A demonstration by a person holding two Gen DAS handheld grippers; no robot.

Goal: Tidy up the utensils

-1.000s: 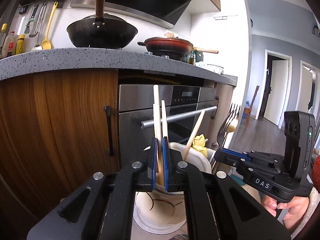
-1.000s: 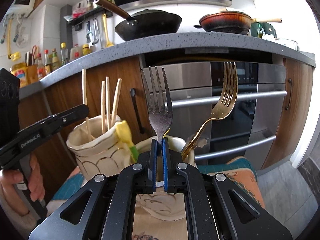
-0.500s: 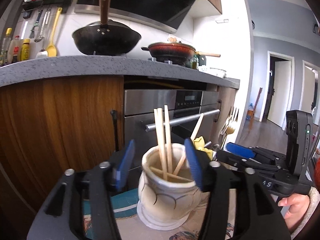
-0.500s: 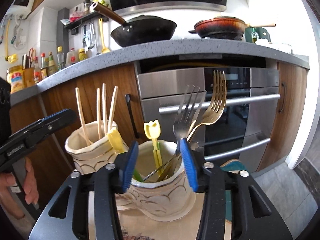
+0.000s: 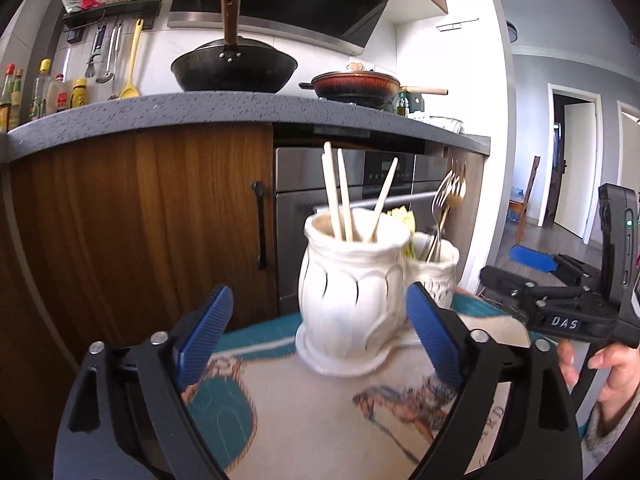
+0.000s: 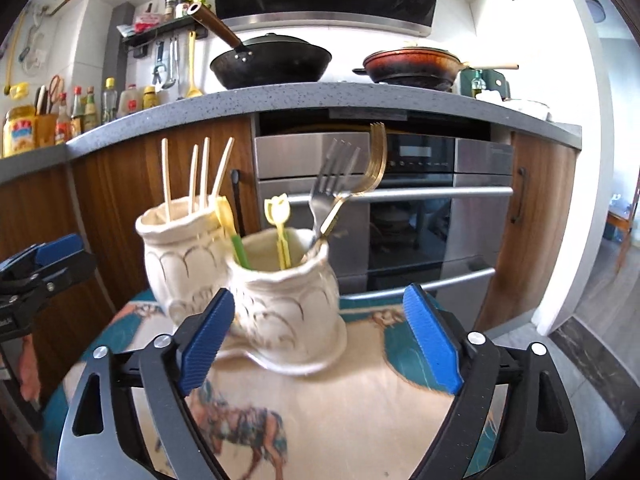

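So both my grippers, left [image 5: 318, 334] and right [image 6: 318, 332], have their fingers still spreading, nothing between them. The chopsticks [image 5: 340, 194] and forks [image 6: 340, 184] sit in two cream holders [image 6: 280, 280] on a patterned cloth [image 6: 360, 396] over the tabletop. Kitchen counter [image 6: 320, 98] and oven [image 6: 400, 200] right behind.
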